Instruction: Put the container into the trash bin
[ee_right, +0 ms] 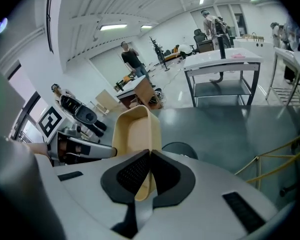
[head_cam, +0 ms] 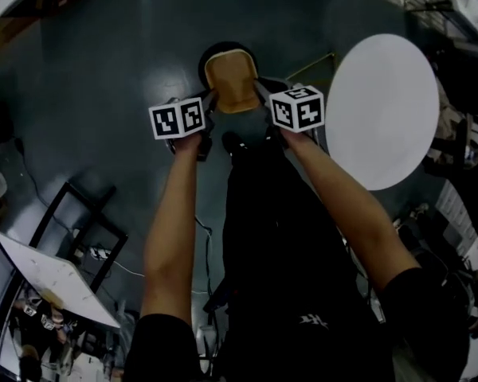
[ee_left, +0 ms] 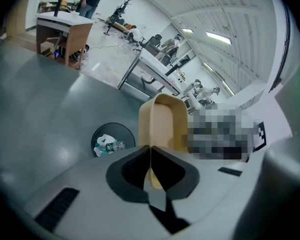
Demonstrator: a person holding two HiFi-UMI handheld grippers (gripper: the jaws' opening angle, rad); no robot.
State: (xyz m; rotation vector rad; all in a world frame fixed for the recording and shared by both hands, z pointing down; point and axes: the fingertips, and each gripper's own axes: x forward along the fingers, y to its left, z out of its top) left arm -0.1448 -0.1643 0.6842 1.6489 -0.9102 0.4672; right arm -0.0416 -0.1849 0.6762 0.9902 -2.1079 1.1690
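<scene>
The trash bin [head_cam: 209,56] stands by itself on the grey floor [head_cam: 103,70] with its round mouth uncovered. The container [head_cam: 231,82], pinched at its two sides by the left gripper [head_cam: 210,102] and right gripper [head_cam: 260,94], hangs over the bin and hides most of the opening from above. A plastic bottle [ee_left: 112,146] and white litter [ee_left: 102,139] fill part of the inside. On the right, a round white table [head_cam: 382,110] and yellow cables [ee_right: 277,154] crowd the approach; the bin's left side is open floor.
</scene>
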